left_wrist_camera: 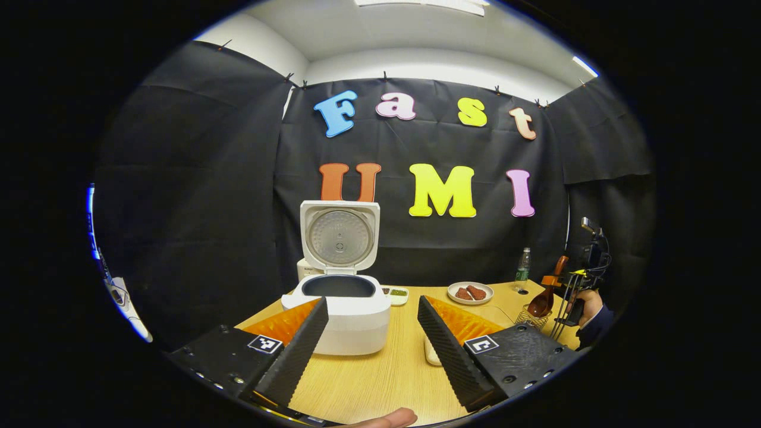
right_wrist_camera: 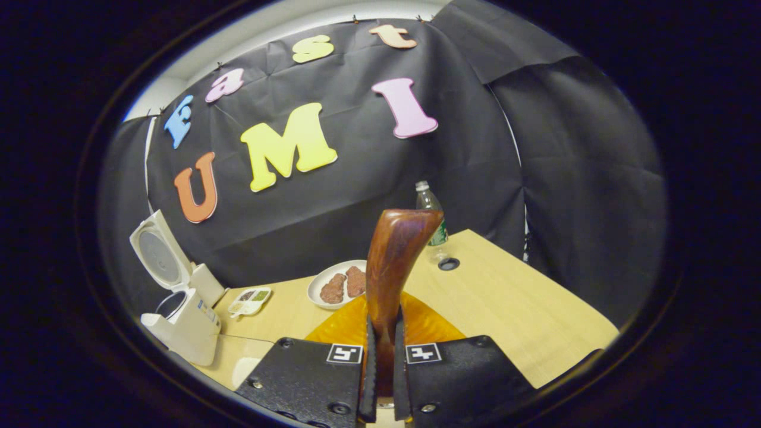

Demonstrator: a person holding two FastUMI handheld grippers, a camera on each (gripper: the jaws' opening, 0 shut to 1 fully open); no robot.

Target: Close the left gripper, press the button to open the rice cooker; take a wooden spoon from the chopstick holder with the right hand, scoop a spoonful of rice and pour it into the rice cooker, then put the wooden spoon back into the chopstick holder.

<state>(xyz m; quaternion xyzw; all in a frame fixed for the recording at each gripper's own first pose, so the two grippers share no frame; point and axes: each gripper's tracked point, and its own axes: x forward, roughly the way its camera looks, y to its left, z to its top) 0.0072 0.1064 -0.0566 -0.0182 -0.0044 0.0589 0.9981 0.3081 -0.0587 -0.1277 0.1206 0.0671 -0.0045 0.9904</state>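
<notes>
The white rice cooker (left_wrist_camera: pixel 351 324) stands on the wooden table (left_wrist_camera: pixel 380 380) with its lid (left_wrist_camera: pixel 339 236) raised upright and the dark inner pot showing. My left gripper (left_wrist_camera: pixel 372 303) is open just in front of it, one finger on each side and nothing between them. At the far right, my right gripper (left_wrist_camera: pixel 562 278) holds the wooden spoon (left_wrist_camera: pixel 542 303) bowl-down just above the wire chopstick holder (left_wrist_camera: pixel 531 316). In the right gripper view, my right gripper (right_wrist_camera: pixel 381 333) is shut on the spoon's brown handle (right_wrist_camera: pixel 395 261), which sticks up ahead of it. The cooker (right_wrist_camera: pixel 184 321) sits at the far left.
A plate with brown food (right_wrist_camera: pixel 336 284), a small divided dish (right_wrist_camera: pixel 250 300) and a plastic bottle (right_wrist_camera: pixel 431 220) stand along the table's back. A white dish (left_wrist_camera: pixel 431 353) lies half hidden behind my left gripper's right finger. A hand (left_wrist_camera: pixel 585 300) holds the right gripper.
</notes>
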